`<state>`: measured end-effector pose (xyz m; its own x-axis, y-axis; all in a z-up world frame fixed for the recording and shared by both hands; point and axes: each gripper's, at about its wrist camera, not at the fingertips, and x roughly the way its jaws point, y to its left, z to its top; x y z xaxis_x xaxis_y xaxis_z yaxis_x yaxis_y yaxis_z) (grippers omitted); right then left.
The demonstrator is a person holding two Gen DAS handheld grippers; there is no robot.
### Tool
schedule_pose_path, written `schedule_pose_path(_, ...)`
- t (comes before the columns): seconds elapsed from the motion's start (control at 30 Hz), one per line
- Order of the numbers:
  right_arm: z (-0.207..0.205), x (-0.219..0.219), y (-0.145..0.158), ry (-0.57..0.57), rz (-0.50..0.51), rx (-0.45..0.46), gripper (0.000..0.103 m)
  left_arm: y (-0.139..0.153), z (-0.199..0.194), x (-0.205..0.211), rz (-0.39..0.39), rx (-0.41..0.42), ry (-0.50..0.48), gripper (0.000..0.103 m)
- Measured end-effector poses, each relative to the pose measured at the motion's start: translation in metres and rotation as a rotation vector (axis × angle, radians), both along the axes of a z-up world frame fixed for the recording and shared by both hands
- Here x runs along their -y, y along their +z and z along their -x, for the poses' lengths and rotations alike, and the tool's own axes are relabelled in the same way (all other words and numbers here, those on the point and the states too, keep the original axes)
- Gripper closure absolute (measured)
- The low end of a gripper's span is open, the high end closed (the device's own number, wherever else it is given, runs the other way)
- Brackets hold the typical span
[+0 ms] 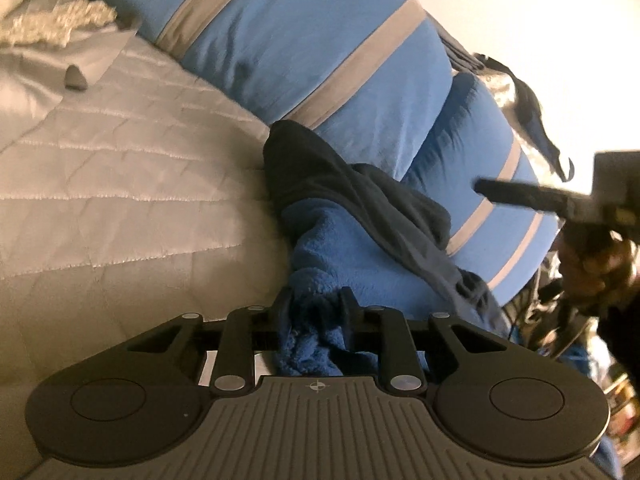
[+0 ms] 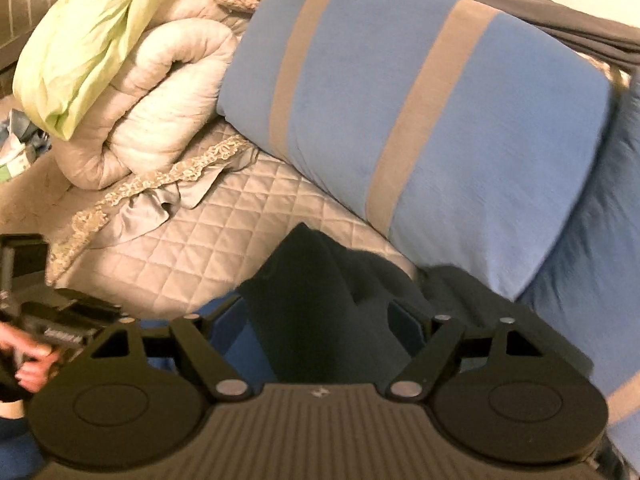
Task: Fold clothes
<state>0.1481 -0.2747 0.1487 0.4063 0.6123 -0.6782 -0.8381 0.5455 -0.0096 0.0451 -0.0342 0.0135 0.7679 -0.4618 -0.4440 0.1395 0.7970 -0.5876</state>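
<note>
The left gripper (image 1: 316, 304) pinches a fleecy blue garment (image 1: 340, 256) bunched on the quilted bedspread (image 1: 120, 168). The right gripper (image 2: 324, 312) stands spread over the garment's dark fabric (image 2: 320, 280). Beyond lies a striped blue pillow (image 2: 420, 100).

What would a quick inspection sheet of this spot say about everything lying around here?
Surface: beige quilted bedspread with a lace-trimmed edge.
Job's things: fluffy blue fleece garment with a dark navy cloth draped over it, crumpled against the pillows.
Clutter: blue pillow with tan stripes; rolled cream comforter; pale green pillow; grey folded fabric behind the pillow.
Grippers: left gripper has its jaws closed on the blue fleece; right gripper has its jaws wide apart over the navy cloth, gripping nothing.
Cables: thin dark wires near the person's hand, blurred.
Surroundings: pale wall; messy items at the far left, too blurred to identify.
</note>
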Motion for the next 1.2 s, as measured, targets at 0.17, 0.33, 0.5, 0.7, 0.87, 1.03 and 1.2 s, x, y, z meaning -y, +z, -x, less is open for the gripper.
schedule_pose_path(0.17,-0.013,-0.031,-0.027,0.037,0.011,0.021,0.019,0.002,0.004,0.006,-0.057,0.036,-0.002,0.079)
schedule_pose_path(0.33,-0.029,-0.059,-0.048,0.056,-0.021,0.002,0.019,0.002,0.006,0.008,-0.072,0.055,0.0,0.079)
schedule_pose_path(0.5,-0.045,-0.087,-0.059,0.05,-0.062,0.015,0.024,0.001,0.01,0.013,-0.111,0.086,0.001,0.079)
schedule_pose_path(0.7,-0.053,-0.122,-0.071,0.102,-0.045,0.04,0.038,0.0,0.01,0.013,-0.108,0.087,0.004,0.079)
schedule_pose_path(0.87,-0.056,-0.148,-0.086,0.123,0.058,0.071,0.053,0.001,0.011,0.013,-0.11,0.091,0.004,0.079)
schedule_pose_path(1.03,-0.061,-0.159,-0.093,0.097,0.104,0.067,0.071,0.003,0.012,0.011,-0.1,0.084,0.021,0.075)
schedule_pose_path(1.2,-0.063,-0.157,-0.094,0.053,0.129,0.051,0.092,0.005,0.015,0.006,-0.059,0.081,0.032,0.075)
